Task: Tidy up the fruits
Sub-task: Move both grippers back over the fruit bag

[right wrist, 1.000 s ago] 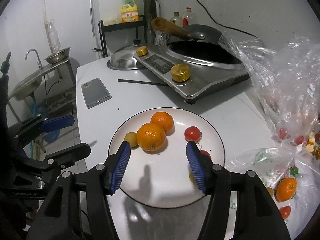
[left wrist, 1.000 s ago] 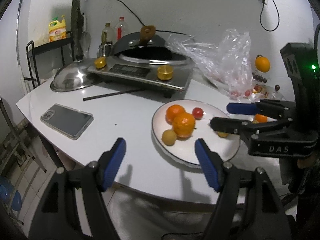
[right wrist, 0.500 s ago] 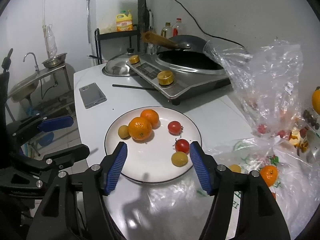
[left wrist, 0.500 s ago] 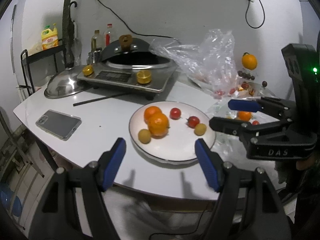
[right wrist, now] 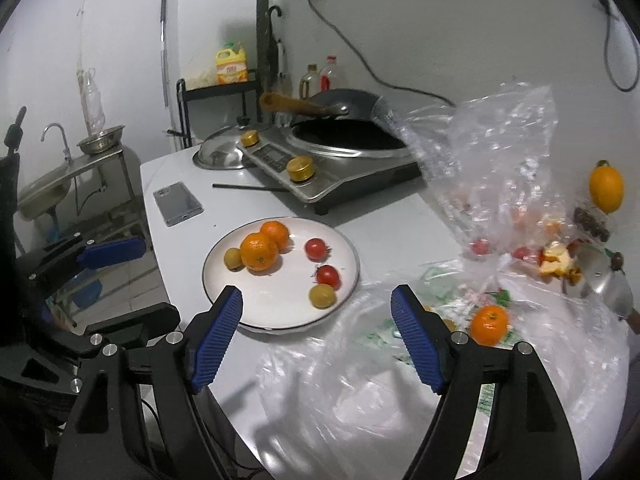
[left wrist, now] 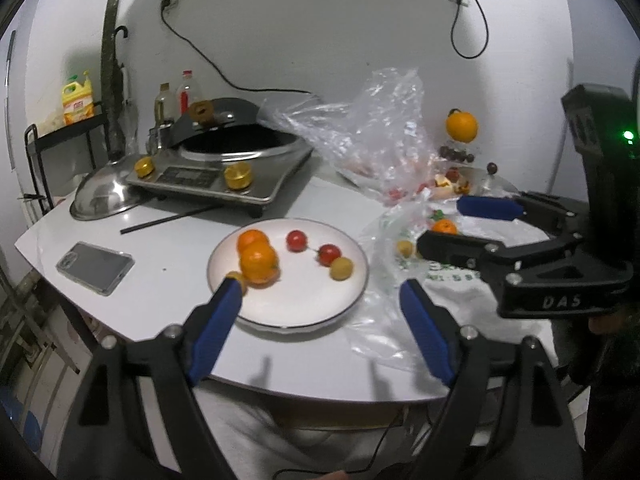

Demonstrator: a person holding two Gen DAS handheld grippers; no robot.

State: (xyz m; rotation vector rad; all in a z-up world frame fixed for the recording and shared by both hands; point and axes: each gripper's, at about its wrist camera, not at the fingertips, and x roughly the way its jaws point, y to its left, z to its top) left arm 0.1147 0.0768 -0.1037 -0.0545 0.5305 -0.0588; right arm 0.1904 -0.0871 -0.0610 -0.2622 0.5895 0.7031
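Table point(left wrist: 168, 280): one, white, smooth top with a rounded edge.
Induction cooker point(right wrist: 336, 168): one, steel-cased, with two gold round knobs and a dark wok set in it.
Plastic bags point(right wrist: 492, 168): clear, crinkled; one stands behind, another lies flat right of the plate with one orange point(right wrist: 489, 324) in it.
Lid point(left wrist: 104, 198): one, domed polished steel, just beside the cooker.
Plate point(right wrist: 248, 308): one, round, white, dark-rimmed, near the table's front edge.
Left gripper point(left wrist: 320, 294): black frame, two blue ribbed pads, jaws opening, nothing between them.
Right gripper point(right wrist: 316, 300): same build, jaws opening, empty, above the plate's near rim.
Phone point(right wrist: 178, 203): one, flat, grey, left of the plate.
Oranges on plate point(right wrist: 259, 251): two, dimpled skin, touching.
Red tomatoes point(right wrist: 317, 249): two, glossy, on the plate.
Yellow-green fruits point(right wrist: 322, 295): two, small and round, on the plate.
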